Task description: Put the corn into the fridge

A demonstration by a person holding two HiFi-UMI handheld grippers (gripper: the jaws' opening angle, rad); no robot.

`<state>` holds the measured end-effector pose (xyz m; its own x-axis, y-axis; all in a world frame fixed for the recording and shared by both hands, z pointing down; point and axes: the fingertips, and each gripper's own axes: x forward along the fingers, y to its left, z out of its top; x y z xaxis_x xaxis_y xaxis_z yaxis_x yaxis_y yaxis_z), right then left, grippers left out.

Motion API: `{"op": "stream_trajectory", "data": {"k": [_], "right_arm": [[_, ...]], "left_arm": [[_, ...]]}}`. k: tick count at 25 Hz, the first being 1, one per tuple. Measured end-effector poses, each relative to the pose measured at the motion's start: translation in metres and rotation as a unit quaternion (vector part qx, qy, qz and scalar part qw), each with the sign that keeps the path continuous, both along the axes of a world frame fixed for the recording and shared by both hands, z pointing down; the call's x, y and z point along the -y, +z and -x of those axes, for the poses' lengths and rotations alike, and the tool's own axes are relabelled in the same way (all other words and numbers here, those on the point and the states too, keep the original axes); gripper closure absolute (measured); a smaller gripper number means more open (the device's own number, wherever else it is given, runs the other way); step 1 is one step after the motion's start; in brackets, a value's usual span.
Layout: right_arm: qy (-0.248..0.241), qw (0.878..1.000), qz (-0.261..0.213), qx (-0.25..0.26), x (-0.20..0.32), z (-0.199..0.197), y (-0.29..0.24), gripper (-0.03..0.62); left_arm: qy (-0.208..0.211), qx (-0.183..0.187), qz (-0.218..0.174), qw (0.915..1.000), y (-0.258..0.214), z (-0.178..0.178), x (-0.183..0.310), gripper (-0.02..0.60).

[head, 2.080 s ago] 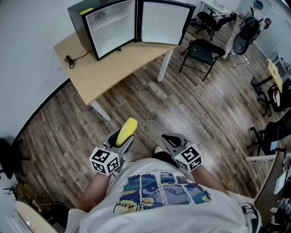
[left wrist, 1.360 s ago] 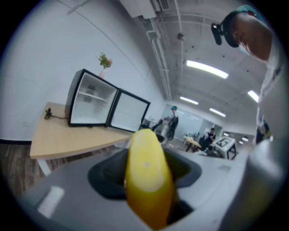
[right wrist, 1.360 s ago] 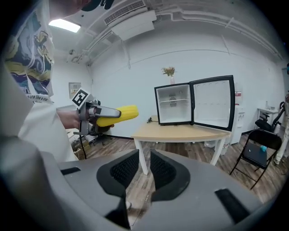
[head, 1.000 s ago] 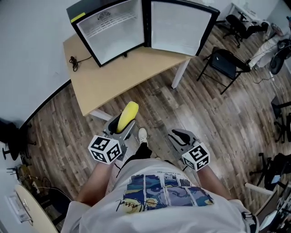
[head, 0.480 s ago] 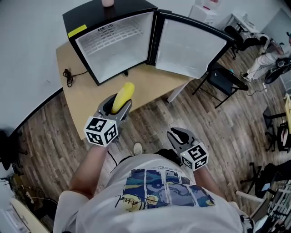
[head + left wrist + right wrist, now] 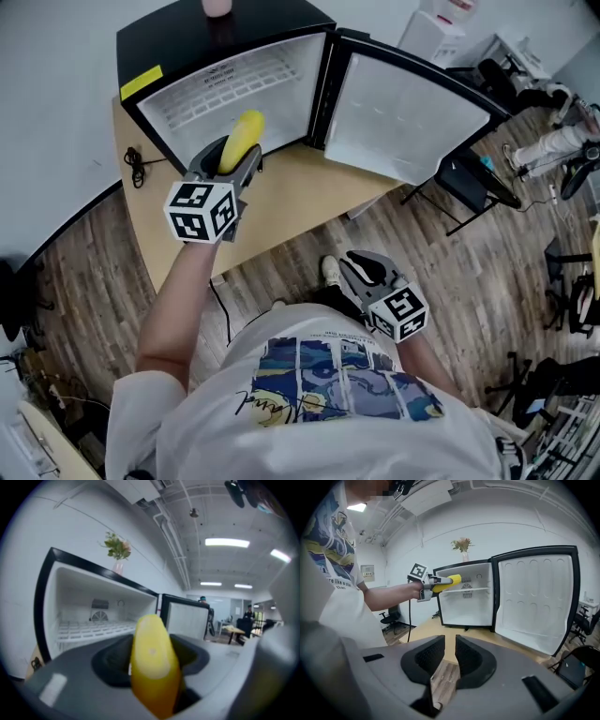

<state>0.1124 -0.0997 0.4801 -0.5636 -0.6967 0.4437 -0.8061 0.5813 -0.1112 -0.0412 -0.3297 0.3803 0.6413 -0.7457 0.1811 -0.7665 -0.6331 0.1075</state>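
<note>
The yellow corn (image 6: pixel 242 139) sticks out of my left gripper (image 6: pixel 236 159), which is shut on it. It hangs above the wooden table (image 6: pixel 291 197), right in front of the open black mini fridge (image 6: pixel 234 84). In the left gripper view the corn (image 6: pixel 151 648) points at the white wire shelf (image 6: pixel 89 629) inside. The fridge door (image 6: pixel 412 112) is swung wide to the right. My right gripper (image 6: pixel 361 264) stays low near my body over the floor. Its jaws (image 6: pixel 450 656) stand a narrow gap apart with nothing between them. The right gripper view shows the corn (image 6: pixel 450 580) in front of the fridge (image 6: pixel 464 609).
A vase with flowers (image 6: pixel 117 550) stands on top of the fridge. A black cable (image 6: pixel 139 164) lies at the table's left end. A folding chair (image 6: pixel 478 183) stands right of the door. My shoe (image 6: pixel 328 270) shows on the wood floor by the table edge.
My left arm has reached up and forward, carrying the corn from over the floor to the fridge opening. I have stepped closer to the table. The right gripper stays low by my body.
</note>
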Motion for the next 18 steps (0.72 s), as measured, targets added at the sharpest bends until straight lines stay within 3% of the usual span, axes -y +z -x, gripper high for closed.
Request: {"op": "stream_trajectory", "data": {"k": [9,18], "right_arm": [[-0.058,0.998,-0.015,0.000,0.087,-0.063,-0.021,0.536],[-0.107,0.994,-0.009,-0.004,0.132,-0.110,-0.013,0.539]], "left_arm": [[-0.066,0.054,-0.010,0.9963,-0.009,-0.041,0.117,0.334],[-0.116,0.121,0.007,0.9859,0.004,-0.064,0.204,0.334]]}}
